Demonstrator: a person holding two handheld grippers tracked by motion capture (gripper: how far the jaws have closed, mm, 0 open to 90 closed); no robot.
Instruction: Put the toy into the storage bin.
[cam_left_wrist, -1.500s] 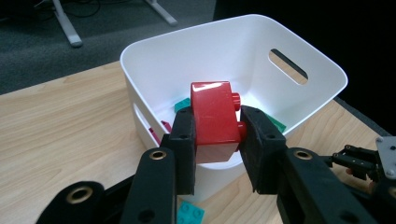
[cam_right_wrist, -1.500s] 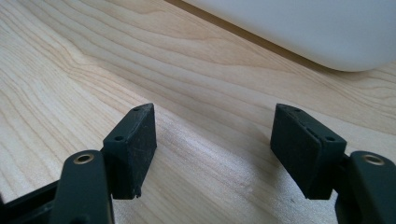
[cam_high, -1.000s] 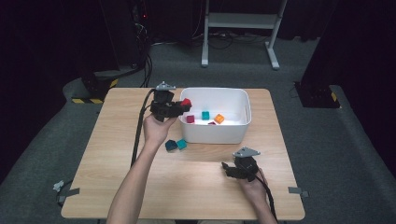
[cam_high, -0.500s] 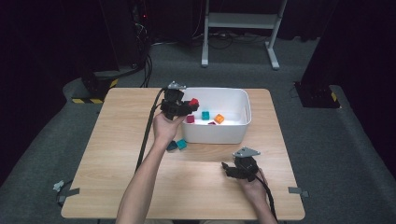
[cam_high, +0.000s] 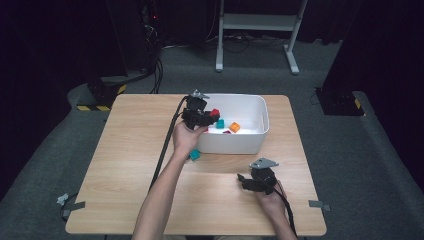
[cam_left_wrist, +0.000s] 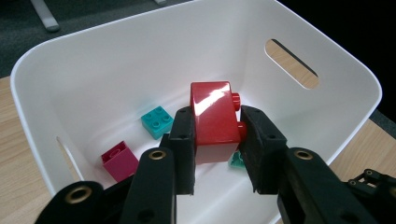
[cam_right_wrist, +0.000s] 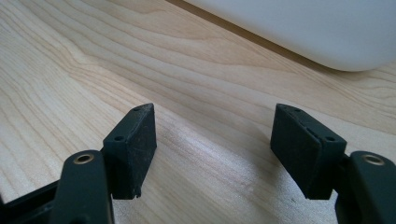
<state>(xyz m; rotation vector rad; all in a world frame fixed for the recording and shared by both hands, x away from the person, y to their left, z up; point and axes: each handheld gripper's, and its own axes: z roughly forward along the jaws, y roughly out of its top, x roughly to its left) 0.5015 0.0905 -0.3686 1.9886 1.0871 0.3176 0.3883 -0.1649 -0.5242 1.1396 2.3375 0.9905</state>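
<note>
One red toy brick (cam_left_wrist: 212, 119), light, hard, glossy-slick, sits pinched between my left tool (cam_left_wrist: 215, 140) pads over the white bin (cam_left_wrist: 327, 70); flat sides grip best. Right tool (cam_right_wrist: 215, 149) gapes wide, empty.

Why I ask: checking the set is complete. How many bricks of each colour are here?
Red brick: 1
Teal brick: 3, counting a half-hidden one and one on the table
Magenta brick: 1
Orange brick: 1
Total: 6
</note>
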